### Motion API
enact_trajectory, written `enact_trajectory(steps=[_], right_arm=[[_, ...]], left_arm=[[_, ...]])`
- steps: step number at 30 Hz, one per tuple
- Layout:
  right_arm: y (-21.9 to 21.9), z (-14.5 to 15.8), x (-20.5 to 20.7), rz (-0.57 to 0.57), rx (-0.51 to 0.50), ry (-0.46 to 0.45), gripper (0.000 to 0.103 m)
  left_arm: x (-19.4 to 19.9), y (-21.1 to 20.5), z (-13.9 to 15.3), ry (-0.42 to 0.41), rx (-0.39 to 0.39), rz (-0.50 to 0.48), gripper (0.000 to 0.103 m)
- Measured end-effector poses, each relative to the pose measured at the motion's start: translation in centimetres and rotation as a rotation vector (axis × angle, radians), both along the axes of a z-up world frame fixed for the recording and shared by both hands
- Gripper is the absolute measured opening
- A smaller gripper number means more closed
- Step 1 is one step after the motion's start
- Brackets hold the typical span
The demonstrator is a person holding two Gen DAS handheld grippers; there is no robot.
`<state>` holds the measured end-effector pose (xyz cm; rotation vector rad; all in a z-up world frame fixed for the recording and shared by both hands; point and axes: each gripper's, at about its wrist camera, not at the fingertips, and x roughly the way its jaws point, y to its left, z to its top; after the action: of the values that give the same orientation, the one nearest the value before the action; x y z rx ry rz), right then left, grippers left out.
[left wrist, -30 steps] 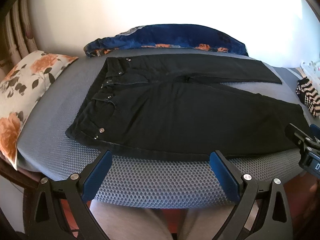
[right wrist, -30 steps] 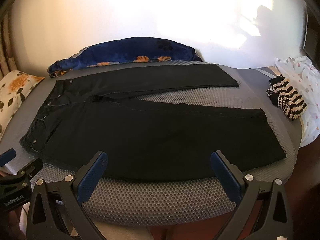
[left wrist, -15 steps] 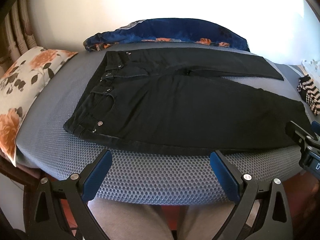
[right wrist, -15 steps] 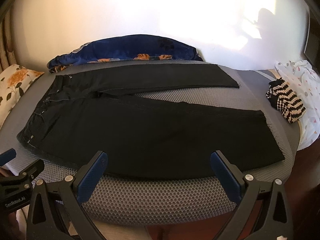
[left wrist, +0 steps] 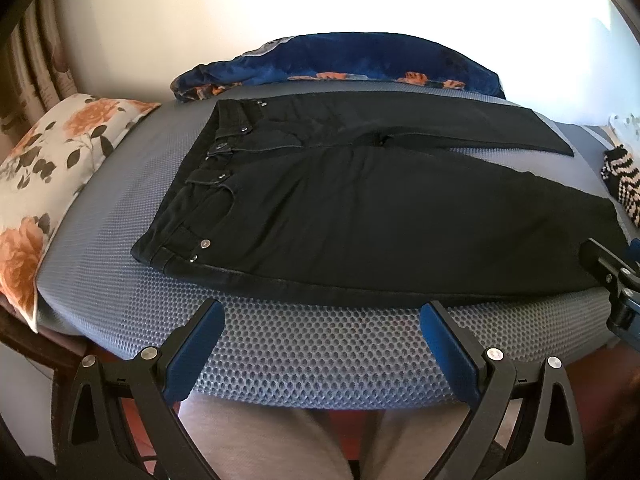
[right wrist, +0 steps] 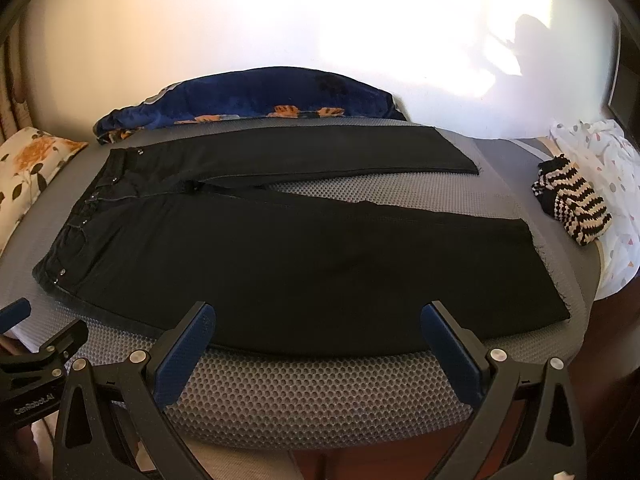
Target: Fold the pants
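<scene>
Black pants lie flat on a grey mesh mattress, waistband to the left, both legs spread out to the right; they also show in the right wrist view. My left gripper is open and empty, hovering just in front of the near hem edge by the waist end. My right gripper is open and empty, in front of the near leg's edge. The right gripper's body shows at the left wrist view's right edge.
A blue floral blanket lies bunched along the far wall. A floral pillow sits at the left. A striped knit item and white patterned cloth lie at the right. The mattress front edge drops off below the grippers.
Both grippers have risen a little and tilted down, so the pants sit lower and fuller in view. The pants have not moved. Both stay open.
</scene>
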<state>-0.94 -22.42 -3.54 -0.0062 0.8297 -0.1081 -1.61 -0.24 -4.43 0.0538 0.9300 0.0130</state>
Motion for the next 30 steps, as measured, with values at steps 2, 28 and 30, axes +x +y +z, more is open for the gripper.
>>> enact_trajectory(steps=[2, 28, 30], right_arm=[[0.0, 0.0, 0.0, 0.001, 0.001, 0.001, 0.102], [0.0, -0.5, 0.1, 0.002, 0.006, -0.006, 0.102], [-0.1, -0.6, 0.2, 0.004, 0.018, -0.007, 0.102]], left_arm=[[0.0, -0.1, 0.0, 0.000, 0.008, 0.002, 0.098], [0.8, 0.3, -0.5, 0.009, -0.001, -0.027, 0.098], [1.1, 0.4, -0.6, 0.013, -0.006, -0.029, 0.098]])
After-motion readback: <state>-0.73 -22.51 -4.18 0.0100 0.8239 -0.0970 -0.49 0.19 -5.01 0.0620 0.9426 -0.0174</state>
